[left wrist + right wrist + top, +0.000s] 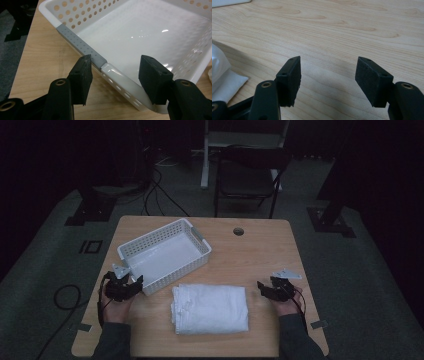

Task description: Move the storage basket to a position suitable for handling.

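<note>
A white perforated basket [170, 272] stands slantwise on the wooden table's left half with nothing in it. A folded white towel [210, 309] lies in front of it near the middle. My left gripper [134, 284] is at the basket's near left corner. In the left gripper view [116, 58] its jaws straddle the basket rim [117, 75] just past the grey handle strip [80, 45], one jaw outside and one inside, with gaps on both sides. My right gripper [262, 287] is open over bare wood right of the towel, nothing between its jaws [328, 60]. The towel's edge [222, 80] shows at the left.
A round cable hole [238, 231] sits in the table's far right part. A dark chair [247, 175] stands beyond the far edge. Cables [65, 295] lie on the floor to the left. Bare wood [260, 255] spreads between basket and right gripper.
</note>
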